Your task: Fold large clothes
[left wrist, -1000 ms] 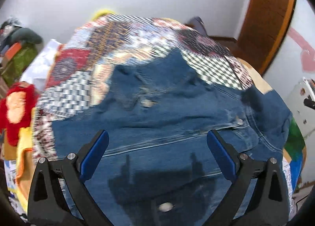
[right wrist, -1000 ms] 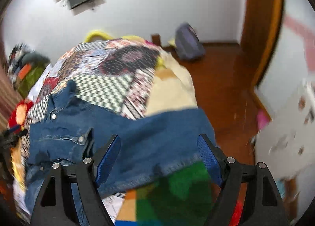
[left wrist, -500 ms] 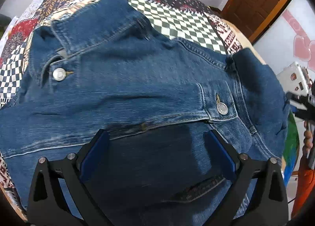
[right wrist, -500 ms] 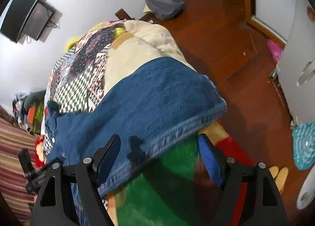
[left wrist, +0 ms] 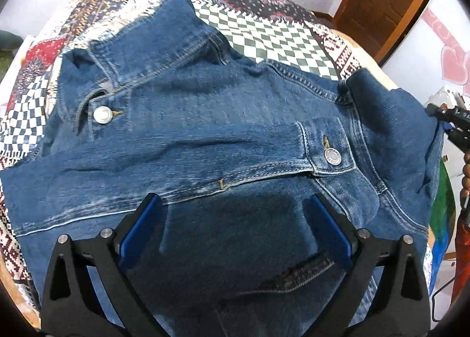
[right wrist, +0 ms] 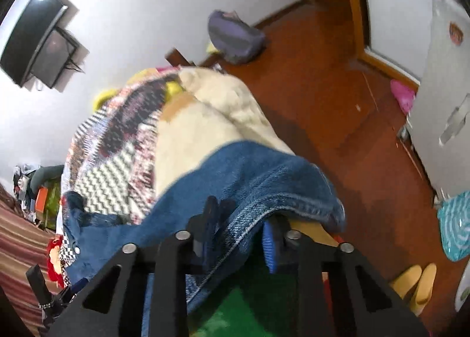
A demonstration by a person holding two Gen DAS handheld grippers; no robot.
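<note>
The denim jacket (left wrist: 223, 119) lies front up across the patchwork quilt (left wrist: 264, 31) on the bed, collar (left wrist: 164, 34) toward the far wall, one metal button (left wrist: 102, 115) at the neck and another (left wrist: 332, 157) on the chest pocket flap. Left claw (left wrist: 235, 237) hangs right over the lower front of the jacket, pointing steeply down, its blue pads spread wide; the pads do not press on the cloth, and its shadow falls dark on the denim between them. Over at the far right edge of that view, the right claw's black tip (left wrist: 449, 119) sits at the jacket's sleeve end.

From the right wrist: the right claw (right wrist: 241, 228) is closing, narrow now, and a fold of the jacket's hem (right wrist: 264, 190) runs between its fingers (right wrist: 268, 246), the blue pad visible just under the cloth edge. The denim bunches up over the claw and drapes off the bed's side, above a green patch of cover (right wrist: 235, 313). Beyond it the cream blanket (right wrist: 211, 113) and the quilt stretch away. On the wood floor (right wrist: 323, 78), a grey bag (right wrist: 235, 37) lies against the wall and yellow slippers (right wrist: 414, 284) sit near the bed. A dark screen (right wrist: 38, 40) hangs on the wall.
</note>
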